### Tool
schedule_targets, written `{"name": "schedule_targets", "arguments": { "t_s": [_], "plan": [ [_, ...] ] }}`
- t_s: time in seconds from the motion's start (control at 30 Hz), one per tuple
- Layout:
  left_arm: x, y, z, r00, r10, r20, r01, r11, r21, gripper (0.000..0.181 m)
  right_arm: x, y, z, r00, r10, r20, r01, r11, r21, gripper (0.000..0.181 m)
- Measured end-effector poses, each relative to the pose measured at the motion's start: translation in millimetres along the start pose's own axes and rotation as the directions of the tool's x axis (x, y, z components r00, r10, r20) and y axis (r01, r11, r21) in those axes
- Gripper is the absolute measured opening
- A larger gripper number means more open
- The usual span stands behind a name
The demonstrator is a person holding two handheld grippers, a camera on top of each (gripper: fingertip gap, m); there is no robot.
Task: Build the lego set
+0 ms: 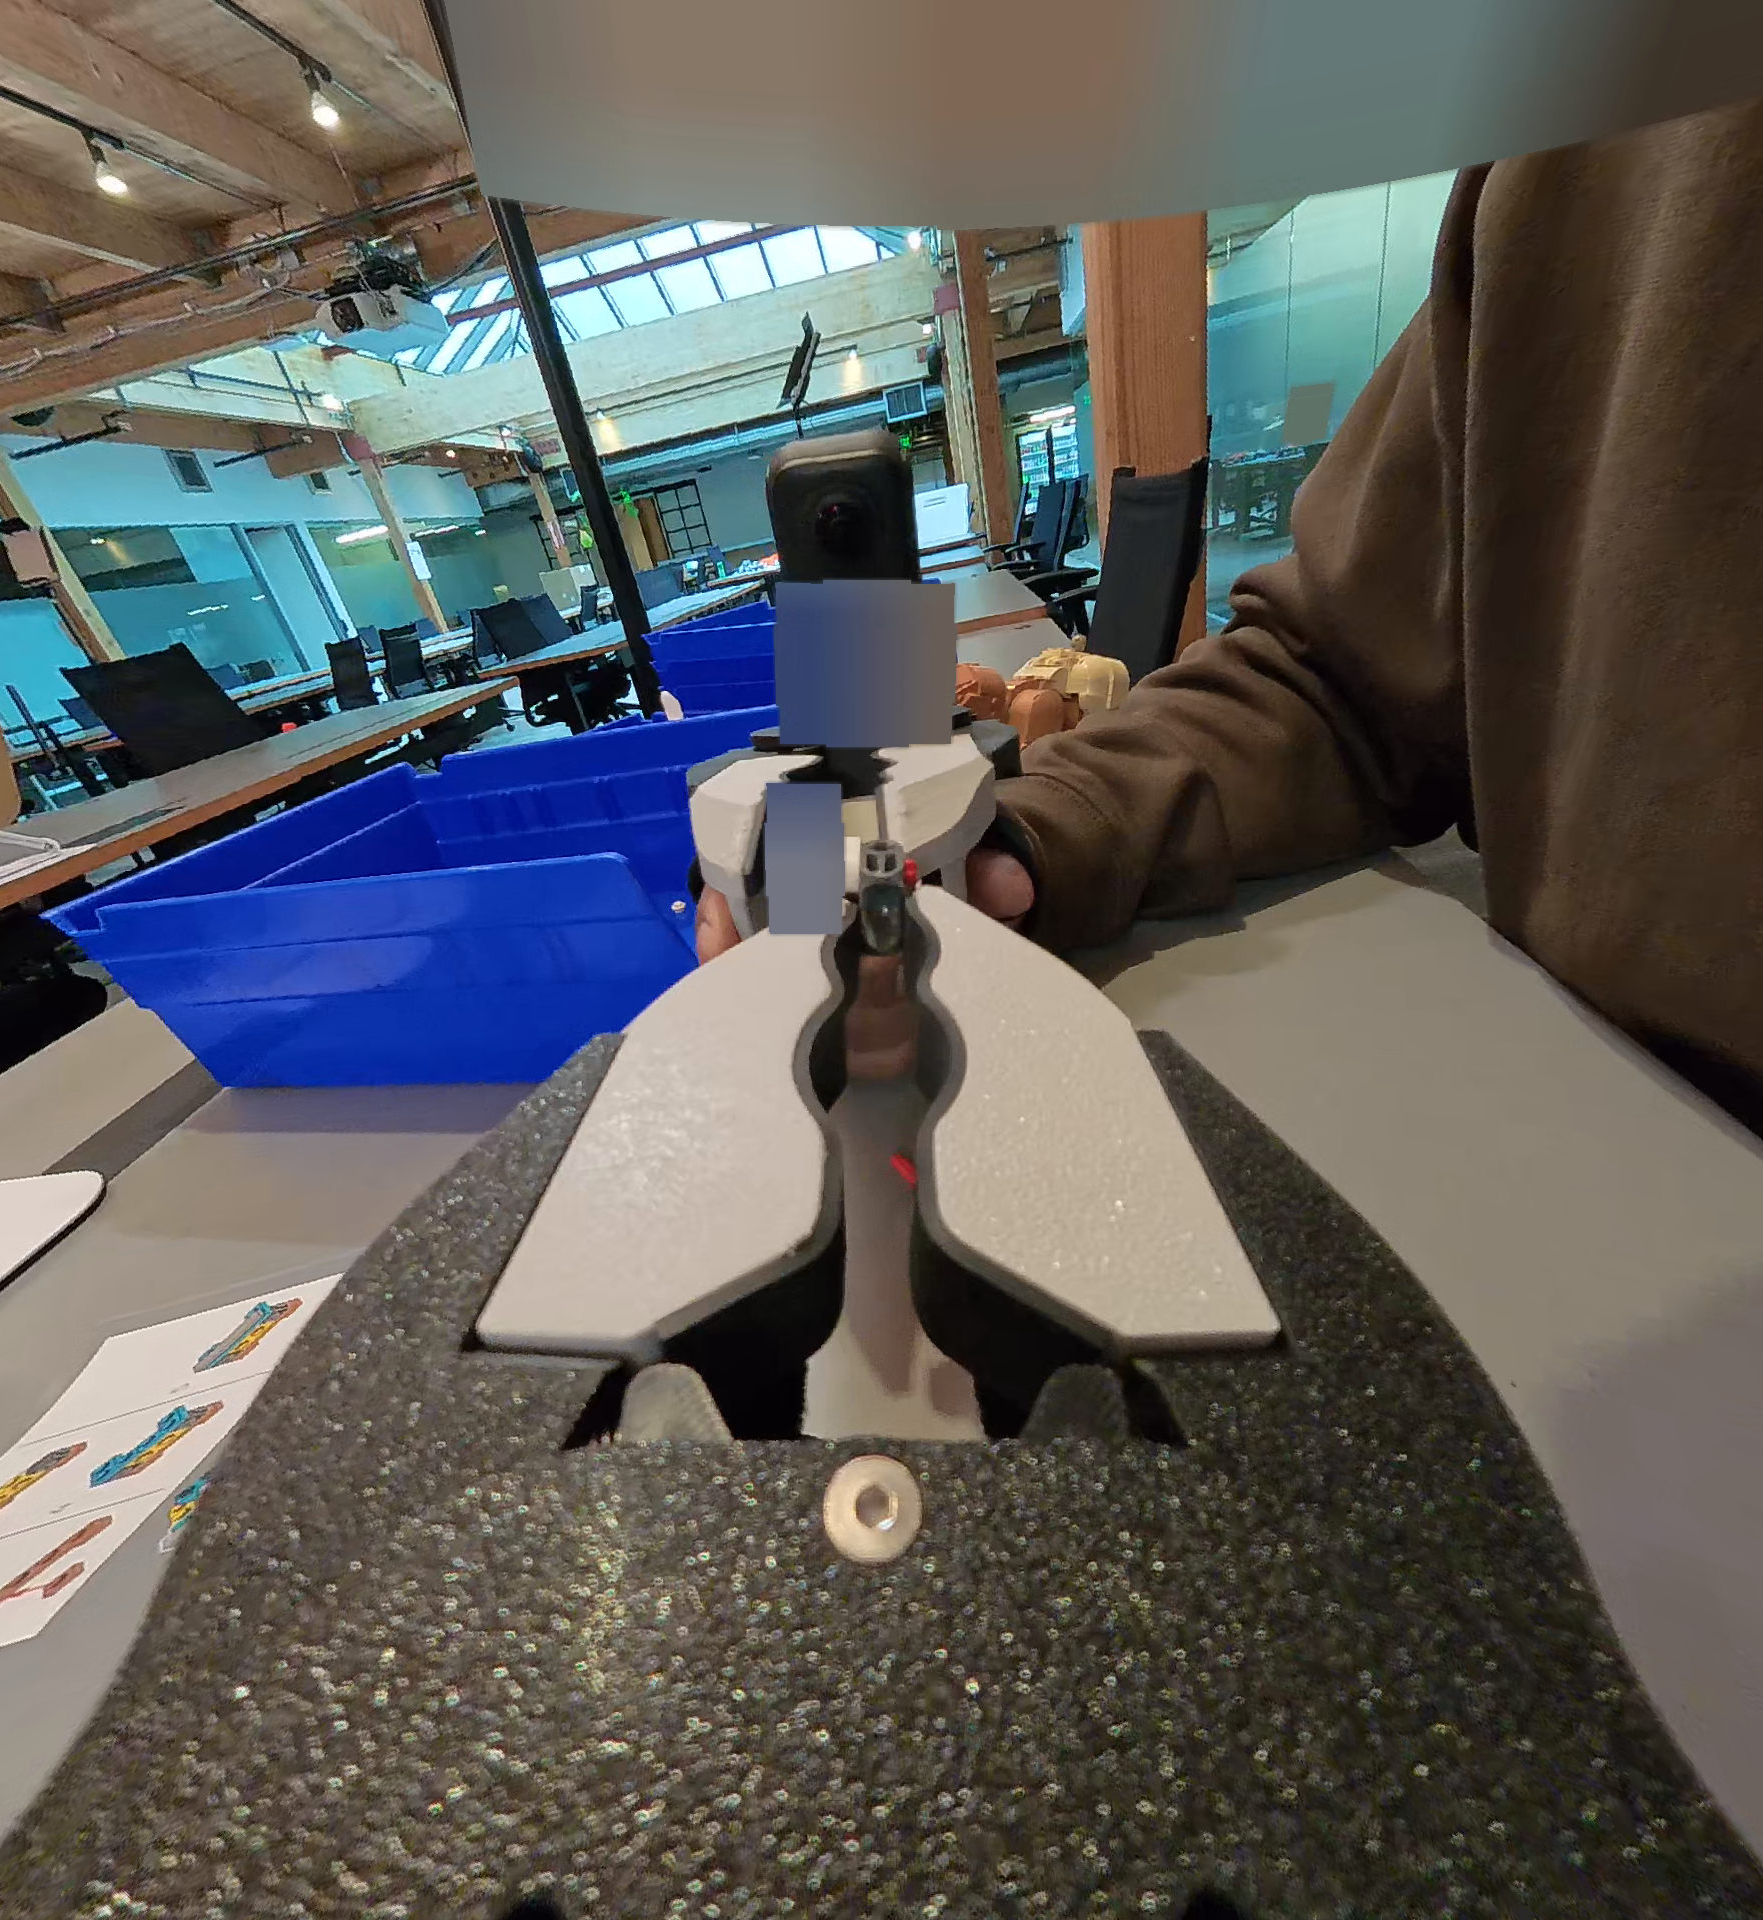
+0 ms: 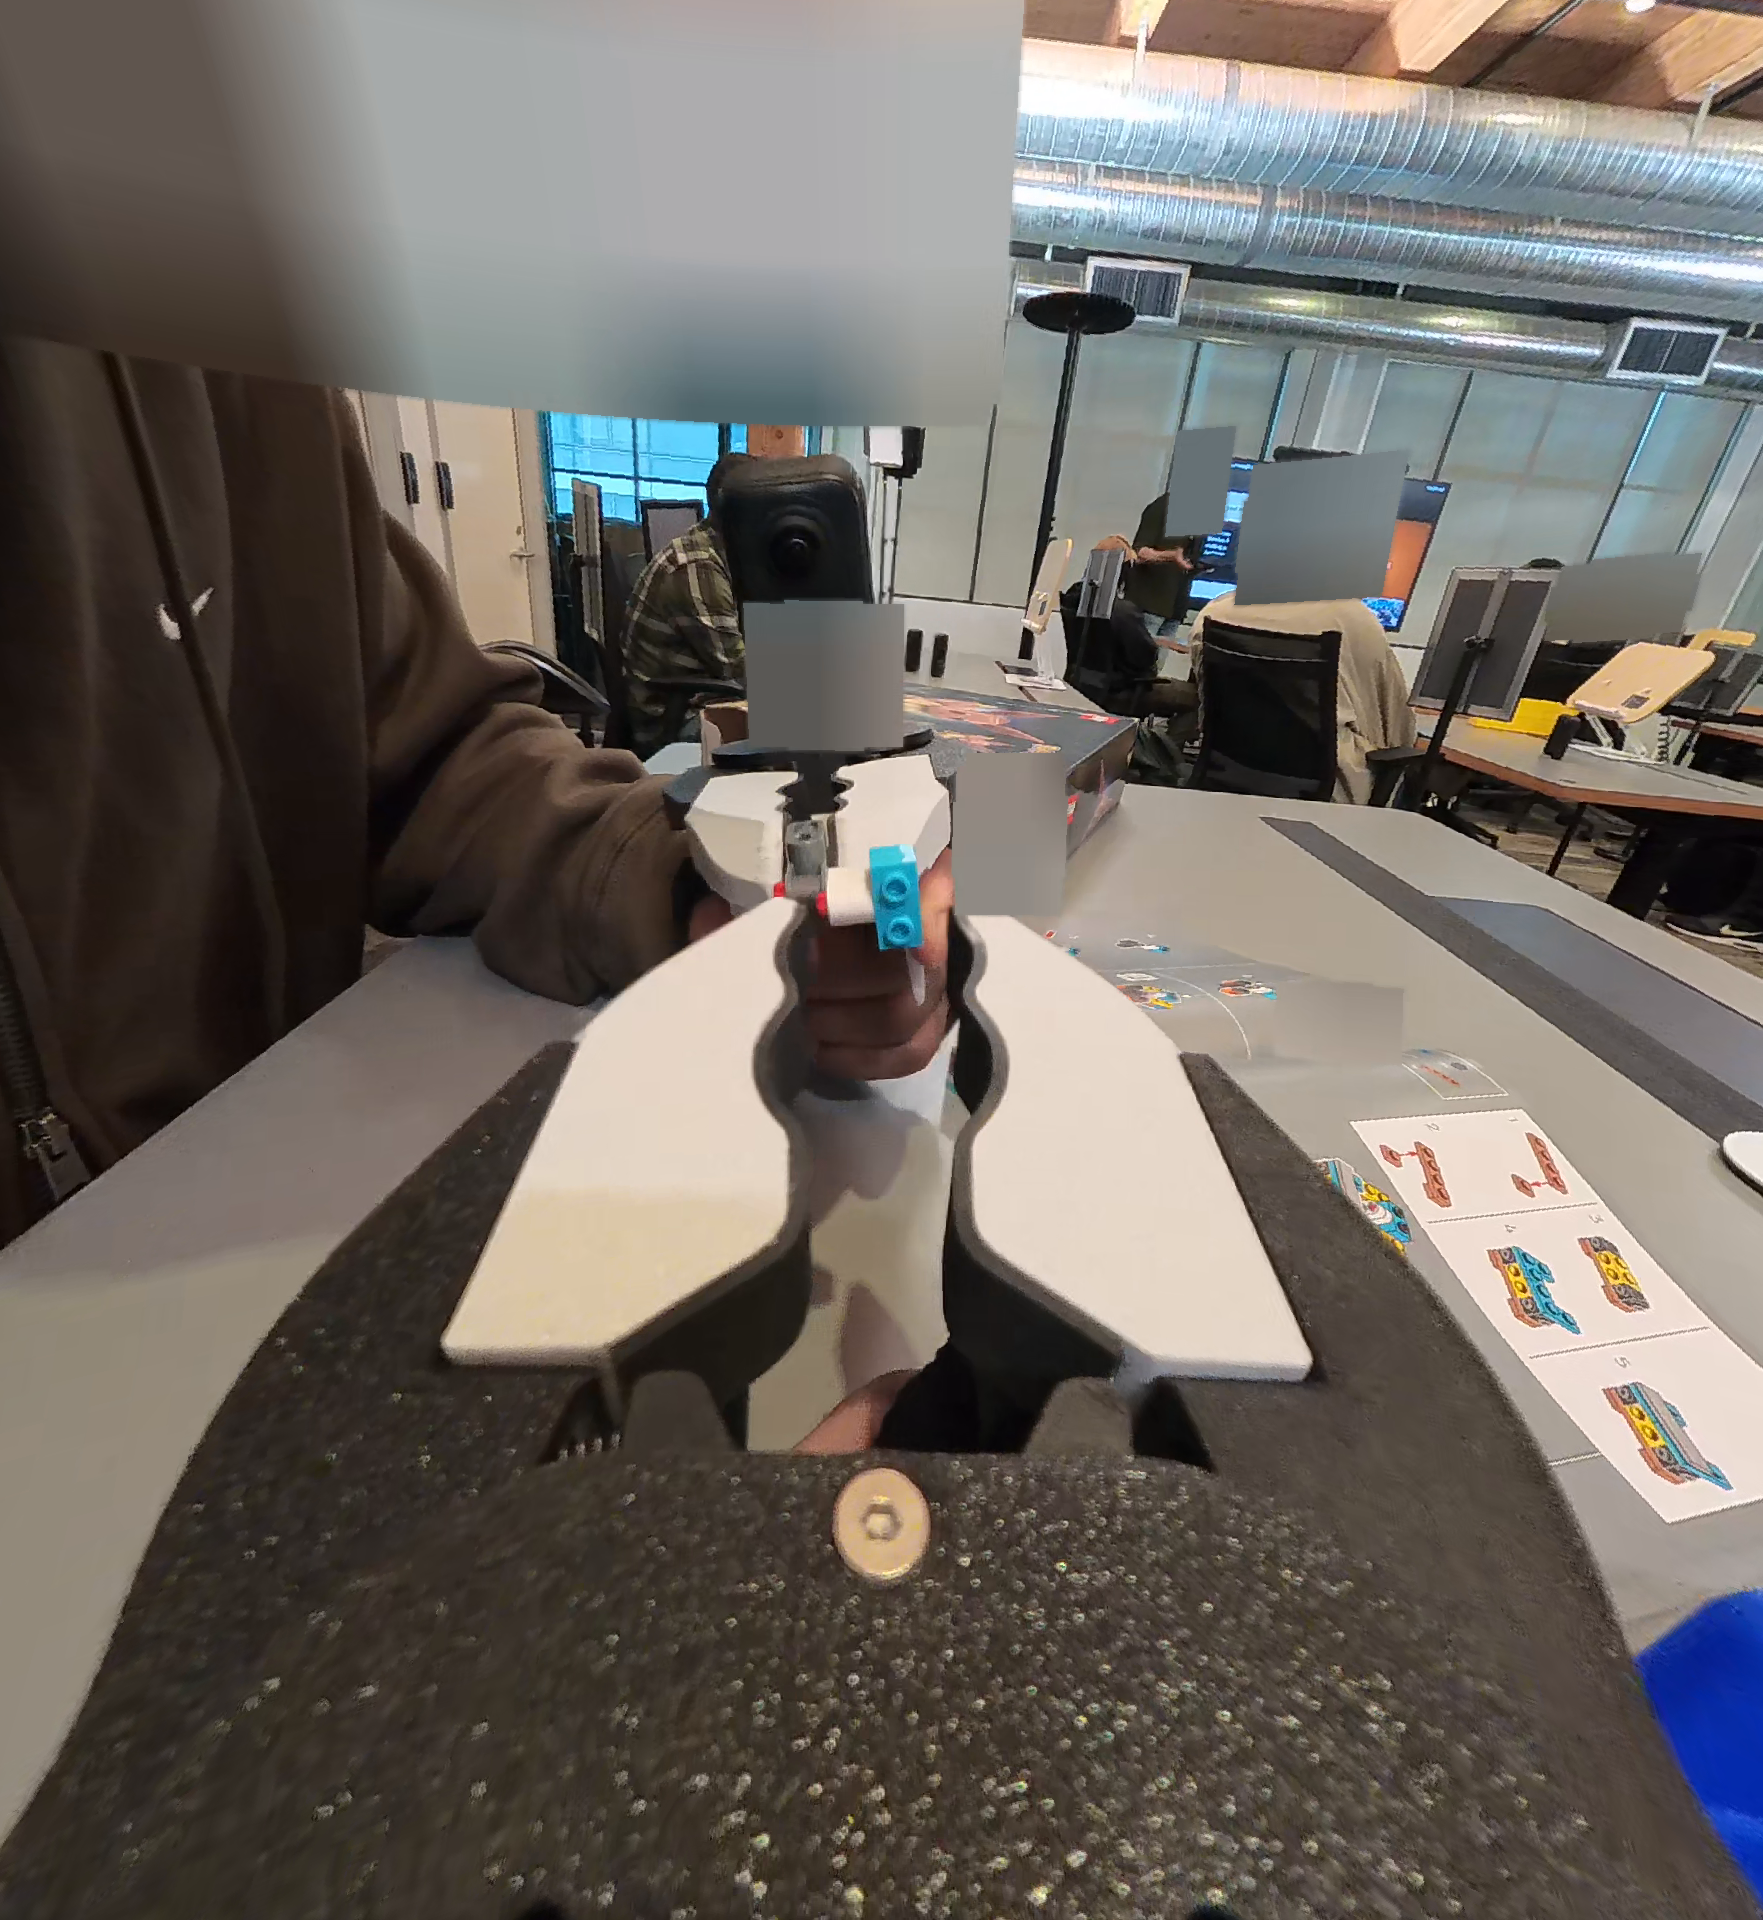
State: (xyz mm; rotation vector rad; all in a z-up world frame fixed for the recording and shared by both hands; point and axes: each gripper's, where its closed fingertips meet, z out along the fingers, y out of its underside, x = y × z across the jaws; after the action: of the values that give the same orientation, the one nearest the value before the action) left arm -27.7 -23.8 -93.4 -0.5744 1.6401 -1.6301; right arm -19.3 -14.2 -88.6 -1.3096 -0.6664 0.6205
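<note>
– Turquoise brick (image 2: 895,896), where does it sit?

– Centre of the right wrist view, raised above the table (image 2: 1220,904). It is joined to a white piece (image 2: 846,902), and that joins a small grey piece (image 2: 804,852) with red bits on it. All three make one little cluster.

– Who has hold of it?

– The left gripper (image 1: 882,930). In its own view its two pale fingers are drawn close together, with only a slim gap, and they pinch the cluster at their tips. From the other side the grey piece sits right in its jaws.

– And the right gripper (image 2: 877,920)?

– Its tips stand either side of the white piece and the turquoise brick, with a moderate gap. Whether they press on the pieces I cannot tell; the near tip and the white piece run together.

– So the two tools face each other?

– Yes, nose to nose at mid-frame in both views, each carrying a black camera on top.

– What lies around them?

– Blue bins (image 1: 389,966) at the left of the left wrist view. An instruction sheet (image 2: 1583,1278) lies flat on the table at the right of the right wrist view, with a dark box (image 2: 1053,743) farther back, above centre. A brown sleeve (image 1: 1220,790) reaches in from the right of the left wrist view.
</note>
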Motion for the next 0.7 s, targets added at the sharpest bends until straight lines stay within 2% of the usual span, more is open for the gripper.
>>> {"name": "schedule_targets", "arguments": {
  "t_s": [0.27,0.47,0.7],
  "plan": [
    [0.7,0.0,0.1,1.0,0.0,-0.004,0.0,1.0,0.001,0.007,-0.1,-2.6,-0.8,1.0,-0.012,-0.008,0.012,1.0,0.014,0.026],
    [1.9,0.8,0.2,1.0,0.005,-0.009,-0.005,1.0,-0.007,0.007,-3.1,-3.3,-0.7,0.999,-0.036,0.003,0.036,0.999,0.014,0.018],
    [2.0,-0.4,-0.6,1.0,0.003,-0.01,-0.003,1.0,-0.002,0.007,-3.1,-3.2,0.0,0.999,-0.041,0.008,0.041,0.999,0.002,0.017]
  ]
}}
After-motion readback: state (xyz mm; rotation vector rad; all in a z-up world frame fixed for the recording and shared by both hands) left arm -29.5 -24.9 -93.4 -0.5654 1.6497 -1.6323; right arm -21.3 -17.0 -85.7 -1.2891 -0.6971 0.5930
